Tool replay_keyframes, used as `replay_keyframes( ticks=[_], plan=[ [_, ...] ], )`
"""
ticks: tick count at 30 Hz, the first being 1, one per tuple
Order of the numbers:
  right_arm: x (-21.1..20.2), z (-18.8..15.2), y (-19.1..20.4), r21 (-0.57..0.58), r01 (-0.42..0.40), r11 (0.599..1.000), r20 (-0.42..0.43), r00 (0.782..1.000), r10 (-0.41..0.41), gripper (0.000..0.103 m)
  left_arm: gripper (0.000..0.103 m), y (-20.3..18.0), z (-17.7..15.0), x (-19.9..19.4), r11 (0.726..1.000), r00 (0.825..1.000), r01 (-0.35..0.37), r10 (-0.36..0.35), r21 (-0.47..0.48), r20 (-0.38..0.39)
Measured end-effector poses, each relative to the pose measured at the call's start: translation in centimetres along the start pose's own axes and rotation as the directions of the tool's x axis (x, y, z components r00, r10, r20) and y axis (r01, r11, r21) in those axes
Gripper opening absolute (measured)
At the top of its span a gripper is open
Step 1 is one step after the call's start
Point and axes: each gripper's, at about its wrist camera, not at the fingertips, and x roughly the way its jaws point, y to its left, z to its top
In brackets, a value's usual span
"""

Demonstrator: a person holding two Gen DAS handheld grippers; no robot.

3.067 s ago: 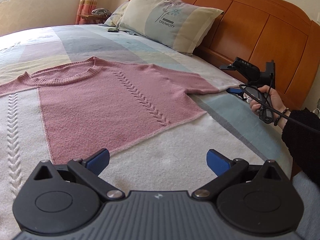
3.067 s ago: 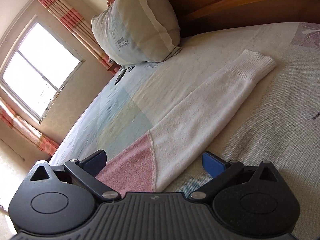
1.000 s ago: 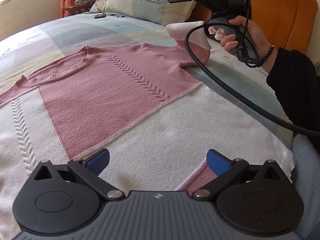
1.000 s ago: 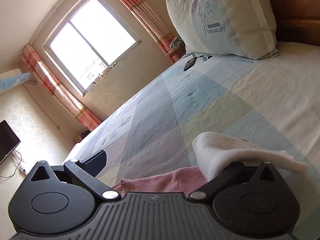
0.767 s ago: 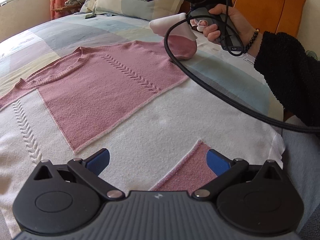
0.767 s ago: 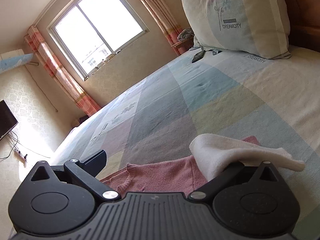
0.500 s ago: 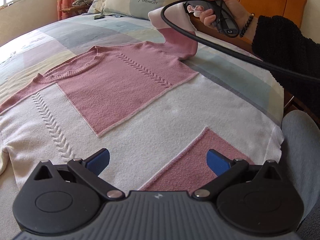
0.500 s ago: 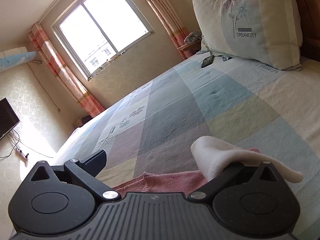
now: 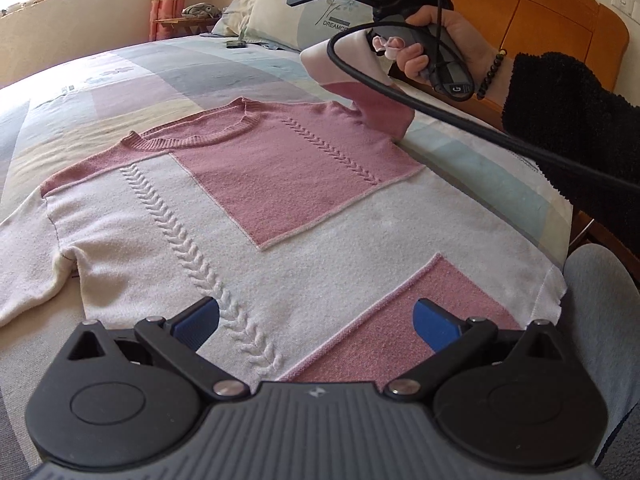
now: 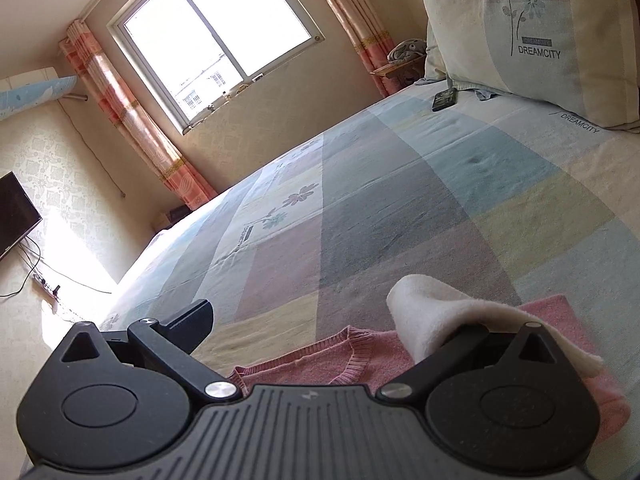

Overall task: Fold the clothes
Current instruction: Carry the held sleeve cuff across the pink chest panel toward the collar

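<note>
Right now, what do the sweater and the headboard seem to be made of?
The sweater looks like soft knitted yarn, maybe wool or acrylic: fuzzy matte surface, raised braid pattern, ribbed collar. The headboard looks like varnished wood: orange-brown panels with a slight sheen; solid or veneer, I cannot tell.

Ahead of my left gripper [image 9: 316,322] the sweater [image 9: 248,216] lies flat, nothing standing on it. To its right, a black cable [image 9: 460,116] slants across the path, with the sleeved arm [image 9: 572,120] behind it. Beyond my right gripper [image 10: 328,320] the bedspread [image 10: 400,200] is bare up to the pillow [image 10: 532,36] and a small dark remote [image 10: 444,100].
</note>
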Motion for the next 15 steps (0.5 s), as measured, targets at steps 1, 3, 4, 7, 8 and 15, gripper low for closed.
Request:
replay_keyframes(
  ticks=[1, 3, 4, 7, 8, 15],
  plan=[
    [0.2, -0.4, 0.5, -0.008, -0.004, 1.000, -0.003, 1.000, 0.004, 0.103, 0.102, 0.4, -0.2, -0.1, 1.000, 1.000, -0.006, 0.006, -0.009, -0.006],
    [0.6, -1.1, 1.5, -0.019, -0.013, 1.000, -0.009, 1.000, 0.013, 0.103, 0.102, 0.9, -0.6, -0.3, 1.000, 1.000, -0.010, 0.010, -0.017, -0.012],
    [0.8, -1.5, 1.9, -0.021, -0.017, 1.000, -0.014, 1.000, 0.017, 0.103, 0.102, 1.3, -0.8, -0.4, 1.000, 1.000, -0.011, 0.011, -0.024, -0.012],
    [1.5, -2.6, 3.2, -0.027, -0.029, 0.999, -0.027, 0.999, 0.028, 0.103, 0.102, 2.4, -1.2, -1.0, 0.997, 0.999, -0.041, 0.040, -0.061, -0.010],
    [1.7, -3.0, 3.6, -0.029, -0.033, 0.999, -0.031, 0.999, 0.032, 0.103, 0.102, 2.7, -1.2, -1.3, 0.997, 0.999, -0.044, 0.044, -0.068, -0.006],
    [3.3, -5.9, 6.4, -0.042, -0.056, 0.998, -0.064, 0.997, 0.053, 0.103, 0.102, 4.4, -2.4, -2.4, 0.994, 0.998, -0.055, 0.055, -0.099, -0.012]
  ],
)
